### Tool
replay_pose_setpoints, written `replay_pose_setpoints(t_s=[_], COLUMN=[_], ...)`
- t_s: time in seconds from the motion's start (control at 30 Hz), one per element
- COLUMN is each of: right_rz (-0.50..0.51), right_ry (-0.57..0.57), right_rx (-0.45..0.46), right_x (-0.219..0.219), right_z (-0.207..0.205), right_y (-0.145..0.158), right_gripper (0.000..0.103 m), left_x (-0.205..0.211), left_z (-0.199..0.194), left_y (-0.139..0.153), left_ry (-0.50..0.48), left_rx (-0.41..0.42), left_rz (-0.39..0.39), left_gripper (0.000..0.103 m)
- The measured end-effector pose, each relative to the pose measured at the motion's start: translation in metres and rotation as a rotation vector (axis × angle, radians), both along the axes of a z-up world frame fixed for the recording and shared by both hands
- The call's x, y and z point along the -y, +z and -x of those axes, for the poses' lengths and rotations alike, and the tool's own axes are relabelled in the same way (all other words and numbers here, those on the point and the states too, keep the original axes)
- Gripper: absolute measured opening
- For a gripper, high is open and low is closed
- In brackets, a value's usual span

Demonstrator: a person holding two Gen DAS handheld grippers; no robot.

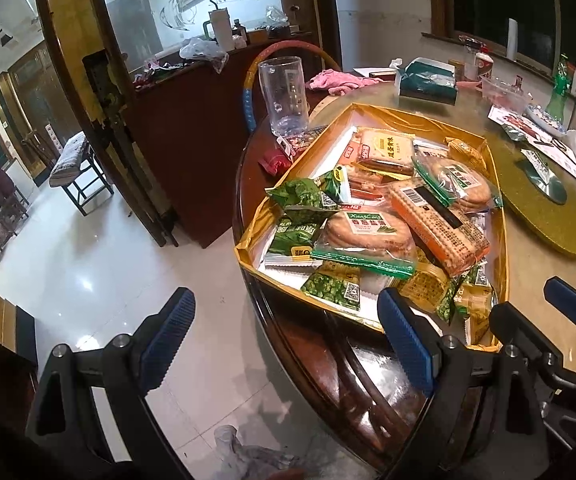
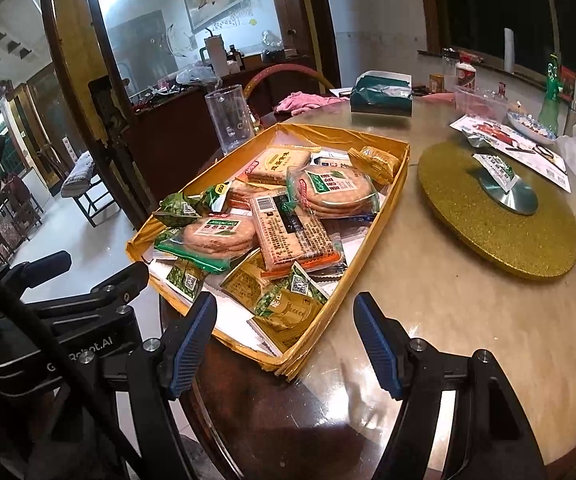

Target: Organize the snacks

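The snacks lie jumbled in the gold tray at the table's near edge, so sorting looks barely begun; 1 green packet sits apart on the glitter turntable. Left gripper and right gripper both hover spread wide, empty, just short of the tray.

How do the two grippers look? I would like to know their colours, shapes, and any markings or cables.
Both the left gripper and the right gripper have black angular frames with silver bolt heads. Each has two fingers faced with blue ribbed pads. In the right wrist view, the left gripper's body carries pale lettering, partly readable as "Robot.AI", and a black cable runs across it.
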State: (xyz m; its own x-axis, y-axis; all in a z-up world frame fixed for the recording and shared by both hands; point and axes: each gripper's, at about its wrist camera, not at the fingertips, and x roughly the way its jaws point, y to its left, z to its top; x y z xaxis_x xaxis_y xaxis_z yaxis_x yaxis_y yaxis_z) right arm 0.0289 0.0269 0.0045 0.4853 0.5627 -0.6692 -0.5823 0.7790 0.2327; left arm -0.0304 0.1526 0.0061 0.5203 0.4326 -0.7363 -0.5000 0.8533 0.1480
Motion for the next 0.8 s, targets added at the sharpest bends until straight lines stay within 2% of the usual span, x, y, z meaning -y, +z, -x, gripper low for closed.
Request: replay_pose_setpoints(t_s=[0.8], right_rz=[0.030], right_ry=[0.015], right_rx=[-0.019], right_x=[-0.014], right_z=[-0.008], right_y=[-0.007], right_gripper=[0.071], left_x=[-0.013], left_z=[-0.008], left_y=[-0.010], left_ry=[0.002], left_rx=[-0.012], left_rz=[0.014], left_gripper=[0.092])
